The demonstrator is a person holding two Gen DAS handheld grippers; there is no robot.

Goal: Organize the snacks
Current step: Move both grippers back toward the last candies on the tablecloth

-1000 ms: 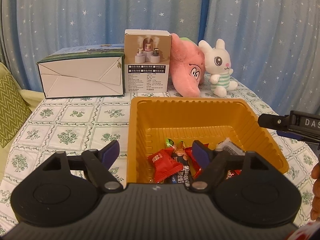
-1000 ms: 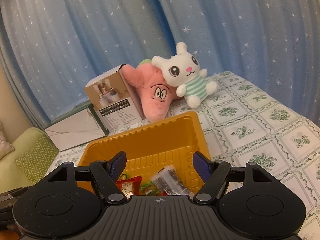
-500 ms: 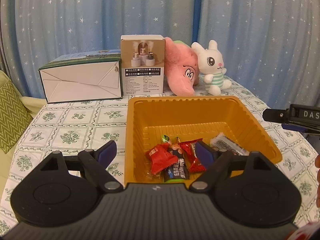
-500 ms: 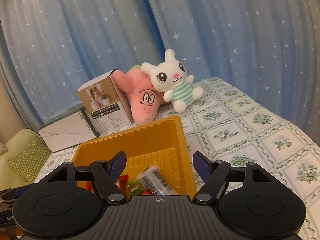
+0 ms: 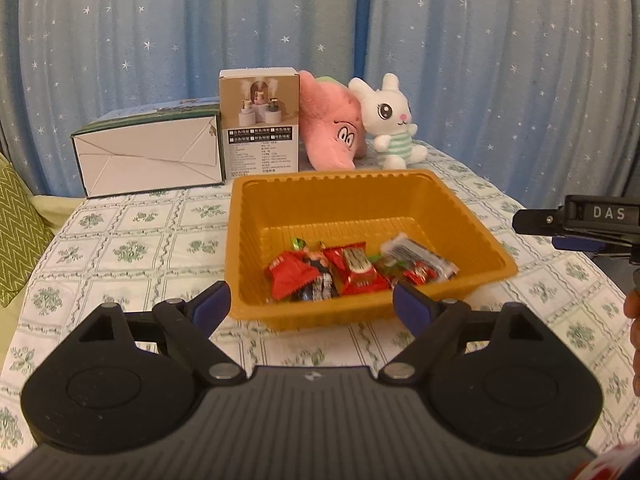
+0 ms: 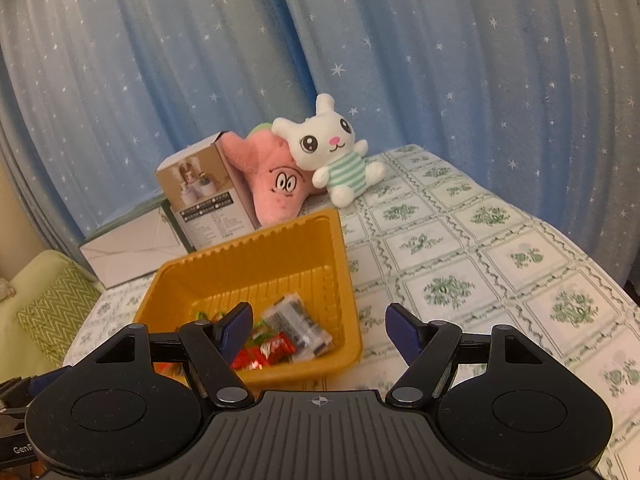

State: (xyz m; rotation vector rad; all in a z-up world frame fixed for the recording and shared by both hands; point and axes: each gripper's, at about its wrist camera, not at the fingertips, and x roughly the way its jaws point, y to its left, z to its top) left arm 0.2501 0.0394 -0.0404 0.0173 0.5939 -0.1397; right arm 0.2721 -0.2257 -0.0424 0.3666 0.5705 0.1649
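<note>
An orange plastic tray (image 5: 340,200) sits on the patterned tablecloth and holds several wrapped snacks: red packets (image 5: 294,276), a red bar (image 5: 356,268) and a clear packet (image 5: 420,256). My left gripper (image 5: 310,300) hovers just in front of the tray's near wall, its jaws opening with nothing between them. In the right wrist view the same tray (image 6: 248,272) lies to the left, with the clear packet (image 6: 296,320) and a red wrapper (image 6: 272,354) inside. My right gripper (image 6: 320,318) stands open and empty over the tray's near right corner.
Behind the tray stand a white and green carton (image 5: 148,156), a brown product box (image 5: 260,120), a pink plush (image 5: 332,136) and a white bunny plush (image 5: 390,120). A green zigzag cushion (image 5: 16,236) lies off the table's left edge. Starry blue curtains hang behind.
Both grippers have drawn back from the tray, so it sits farther ahead in each view. The left jaws have spread wider. The right jaws keep the same gap.
</note>
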